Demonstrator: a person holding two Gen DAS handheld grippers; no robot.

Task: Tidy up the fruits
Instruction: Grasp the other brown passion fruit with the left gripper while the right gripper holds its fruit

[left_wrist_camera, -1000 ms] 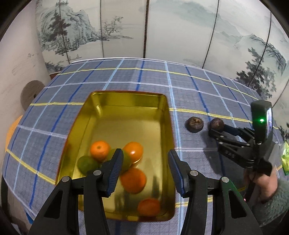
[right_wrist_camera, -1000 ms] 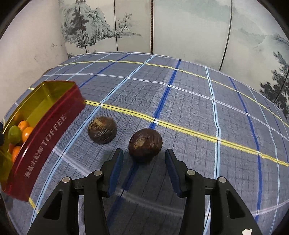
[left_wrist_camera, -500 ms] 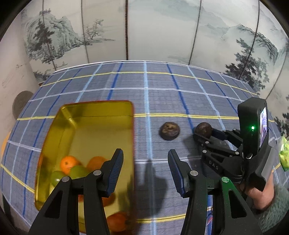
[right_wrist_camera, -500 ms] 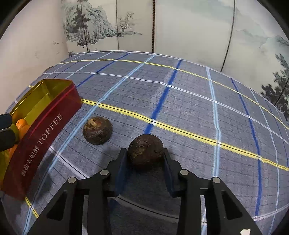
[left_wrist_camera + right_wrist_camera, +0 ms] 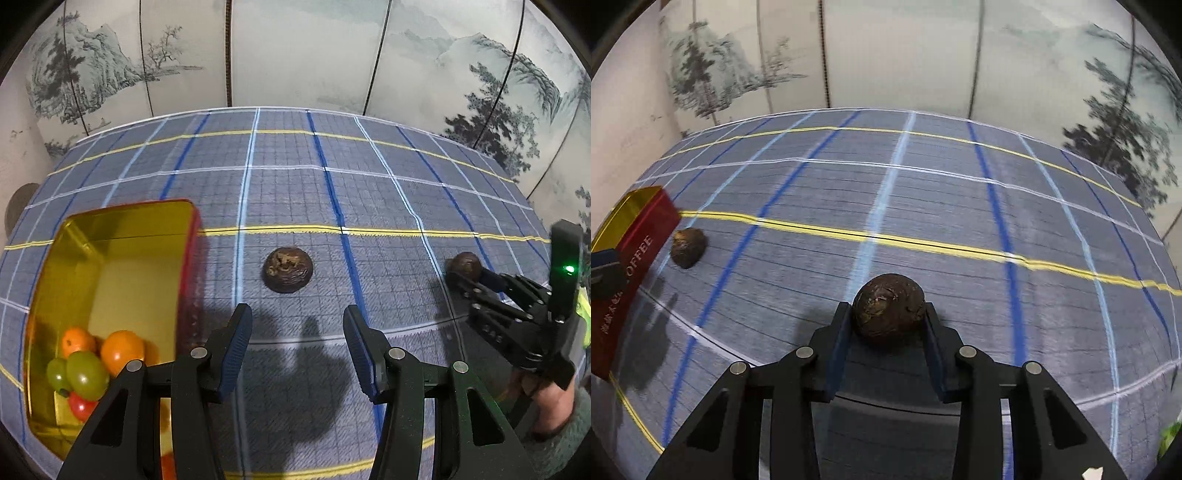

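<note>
Fruits: you have one dark brown fruit (image 5: 888, 309) clamped in your right gripper (image 5: 886, 332), a second dark fruit (image 5: 288, 269) loose on the tabletop (image 5: 369, 192), and the orange, green and red fruits (image 5: 88, 363) already lying in the tin (image 5: 110, 236).
Right jaws: closed on the round brown fruit, one pad pressing each side; whether it still touches the cloth you cannot tell.
Left jaws: your left gripper (image 5: 297, 354) stands partly open and empty, nothing between the pads.
Just ahead of left jaws: the loose dark fruit sits on the checked cloth, apart from the pads and lined up roughly between them.
Left side: the gold-lined red tin lies on the cloth, with the loose fruit near its right wall but not touching it.
Far: a painted folding screen (image 5: 295, 55) stands behind the tabletop.
Step in hand: grasp made on the right; carrying it to the tin looks like the step now due.
Next move: lift your right fruit clear, cross toward the tin, and keep it away from your left gripper, which lies in that path.
</note>
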